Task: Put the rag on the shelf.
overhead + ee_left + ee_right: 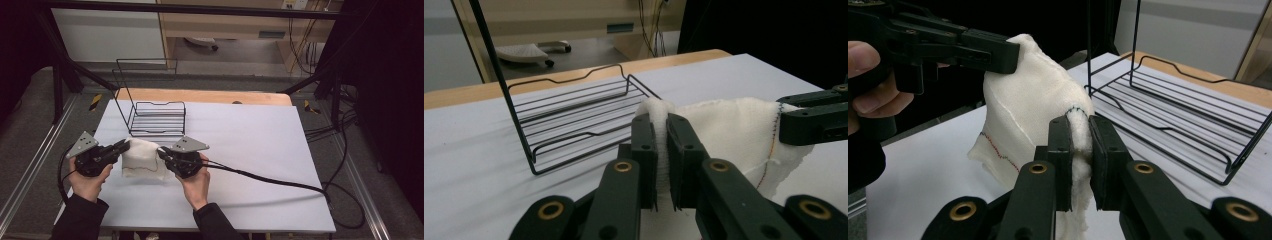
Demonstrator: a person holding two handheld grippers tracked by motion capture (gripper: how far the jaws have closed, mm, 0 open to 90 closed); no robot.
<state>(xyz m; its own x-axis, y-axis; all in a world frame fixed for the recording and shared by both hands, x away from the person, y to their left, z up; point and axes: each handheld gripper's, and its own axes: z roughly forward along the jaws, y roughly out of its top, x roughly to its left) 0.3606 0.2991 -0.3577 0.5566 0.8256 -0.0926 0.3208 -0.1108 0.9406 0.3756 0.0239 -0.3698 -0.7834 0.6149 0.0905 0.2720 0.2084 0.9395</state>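
Your left gripper [121,145] and right gripper [162,153] each have their jaws clamped on the white cloth [141,159] at the near left of the table [260,150], one on each upper corner. In the left gripper view your own left gripper [661,150] pinches a thick fold of cloth [729,132] between its two flat black pads, and the fabric bulges out over the top of them. The right gripper view shows the same: the right gripper [1079,155] squeezes a rolled edge of cloth [1033,110], with a short run of dark stitching just above the pads.

The cloth is soft and fuzzy, off-white, loosely woven, with a raw edge and a thin thread line of red and blue running across it. It hangs slack between your two grippers, its lower part resting on the table. How many layers are folded together you cannot tell, and the part of it between the pads is hidden.

The table top is a smooth, matt white sheet, with a bare wooden strip along its far edge. Just behind the cloth stands a black wire rack [157,118], made of thin rods: a flat slatted base with a tall open frame rising at its back. In the gripper views the top of that frame is cut off.

Beyond the table the floor, cables and furniture are dim and hard to make out.
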